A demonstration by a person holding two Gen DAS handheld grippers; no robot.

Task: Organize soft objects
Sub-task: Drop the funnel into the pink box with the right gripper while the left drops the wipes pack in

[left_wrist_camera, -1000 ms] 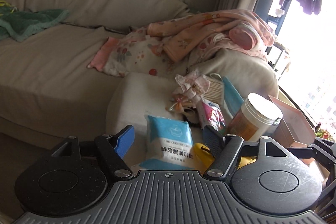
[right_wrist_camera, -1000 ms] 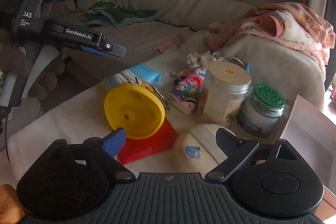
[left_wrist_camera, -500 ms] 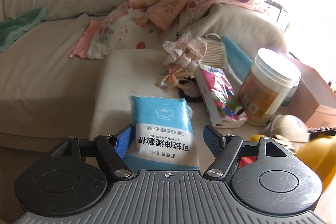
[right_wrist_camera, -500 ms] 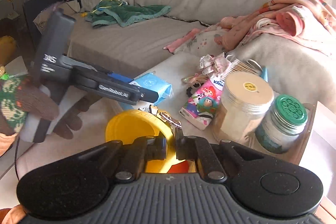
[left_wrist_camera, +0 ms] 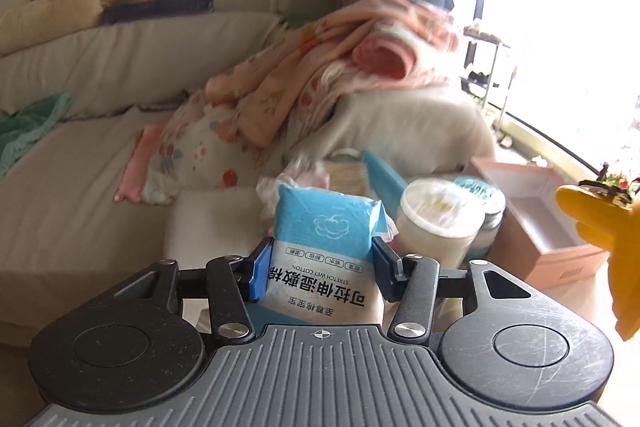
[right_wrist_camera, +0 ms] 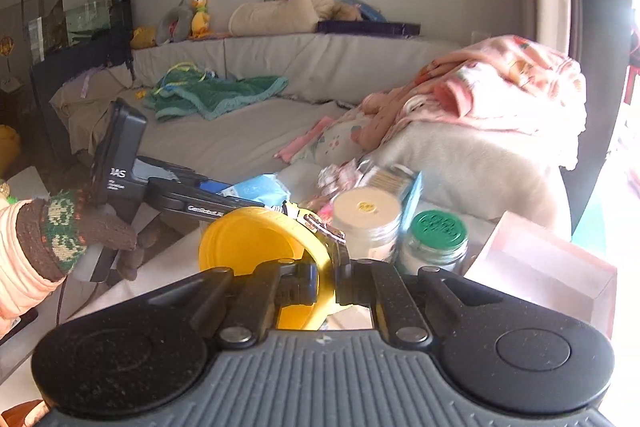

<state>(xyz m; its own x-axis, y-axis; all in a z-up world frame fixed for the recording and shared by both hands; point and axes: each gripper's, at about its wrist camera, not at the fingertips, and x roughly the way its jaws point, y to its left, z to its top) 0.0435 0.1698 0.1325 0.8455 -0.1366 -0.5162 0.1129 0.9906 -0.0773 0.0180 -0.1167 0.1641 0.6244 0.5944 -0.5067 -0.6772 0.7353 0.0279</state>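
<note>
Blue cotton-wipe pack (left_wrist_camera: 326,247) now lifted off table, clamped by left gripper (left_wrist_camera: 320,267); right gripper (right_wrist_camera: 326,277) pinching yellow disc (right_wrist_camera: 256,239); ready for sorting.

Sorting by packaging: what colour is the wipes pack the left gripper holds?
Blue top, white lower half, clearest in the left wrist view: wipes pack, left gripper.

The lower end of the blue wipes pack (left_wrist_camera: 326,247) is hidden behind the left claw (left_wrist_camera: 318,269); the pink blanket (left_wrist_camera: 360,67) beyond is motion-blurred. The yellow disc (left_wrist_camera: 600,227) is cut off at the left view's right edge. Its lower rim sits hidden in the right claw (right_wrist_camera: 326,283).
</note>
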